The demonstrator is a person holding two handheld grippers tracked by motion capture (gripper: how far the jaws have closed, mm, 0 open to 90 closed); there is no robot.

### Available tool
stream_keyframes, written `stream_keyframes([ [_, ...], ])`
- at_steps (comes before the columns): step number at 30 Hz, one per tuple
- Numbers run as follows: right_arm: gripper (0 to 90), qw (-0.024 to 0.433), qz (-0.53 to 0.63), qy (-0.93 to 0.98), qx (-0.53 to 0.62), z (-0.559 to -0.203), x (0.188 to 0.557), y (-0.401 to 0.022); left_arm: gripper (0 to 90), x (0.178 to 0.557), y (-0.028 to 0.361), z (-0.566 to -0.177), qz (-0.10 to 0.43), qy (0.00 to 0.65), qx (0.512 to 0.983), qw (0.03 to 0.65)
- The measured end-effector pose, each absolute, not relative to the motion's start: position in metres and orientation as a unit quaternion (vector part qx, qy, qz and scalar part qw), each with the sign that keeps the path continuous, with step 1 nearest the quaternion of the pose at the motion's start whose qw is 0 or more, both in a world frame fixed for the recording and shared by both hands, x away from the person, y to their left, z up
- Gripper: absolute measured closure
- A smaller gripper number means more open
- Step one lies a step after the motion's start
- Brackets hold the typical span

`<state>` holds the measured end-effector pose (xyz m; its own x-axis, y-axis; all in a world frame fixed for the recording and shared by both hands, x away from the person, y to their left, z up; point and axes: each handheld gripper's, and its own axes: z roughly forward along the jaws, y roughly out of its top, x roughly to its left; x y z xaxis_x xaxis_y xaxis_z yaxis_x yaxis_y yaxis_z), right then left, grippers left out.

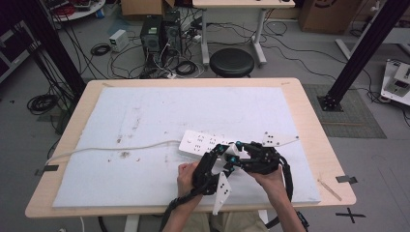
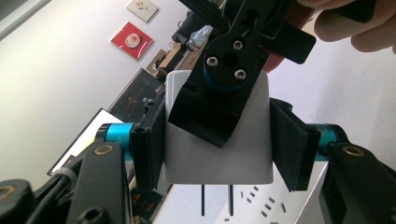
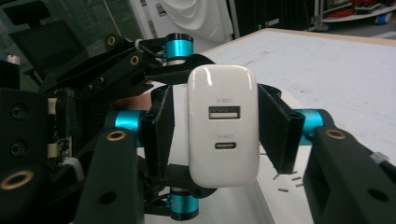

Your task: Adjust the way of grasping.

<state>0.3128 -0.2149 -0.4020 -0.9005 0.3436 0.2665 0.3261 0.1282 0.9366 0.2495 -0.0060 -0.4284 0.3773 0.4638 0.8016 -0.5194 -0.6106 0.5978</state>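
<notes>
Cables and computer cases crowd the floor beyond a wooden table (image 1: 309, 121) covered by a white mat (image 1: 145, 125), where a white power strip (image 1: 200, 141) lies just ahead of both grippers, its cord running off to the left. Between the two sets of jaws hangs a white charger (image 3: 223, 126), its two prongs pointing down toward the strip's sockets. The left gripper (image 2: 217, 140) is clamped tight on the charger's sides, pads flat against the plastic. The right gripper (image 3: 219, 128) comes in across it, fingers (image 3: 275, 133) set either side of the face with the USB ports; a thin gap seems to remain at the right-hand pad, so I judge it is closing in rather than firmly gripping yet. To do this handover well, the right jaws should seat squarely on bare flanks, clear of the left pads, before the left lets go. Keeping the prongs vertical throughout would ease plugging in.
</notes>
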Motion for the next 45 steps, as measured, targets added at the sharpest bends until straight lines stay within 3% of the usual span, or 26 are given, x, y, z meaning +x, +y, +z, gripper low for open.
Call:
stream_keyframes([
  [20,62.8,0.003,0.614,0.759,0.215,-0.403,0.315,-0.216,42.5,0.25,-0.006,-0.429,0.55,-0.027,0.708,0.443],
  [34,63.2,0.005,0.606,0.76,0.235,-0.404,0.314,-0.216,41.9,0.254,-0.005,-0.43,0.526,-0.015,0.716,0.459],
  [45,63.2,0.01,0.606,0.757,0.243,-0.402,0.316,-0.219,23.2,0.259,-0.004,-0.43,0.511,0.002,0.728,0.457],
])
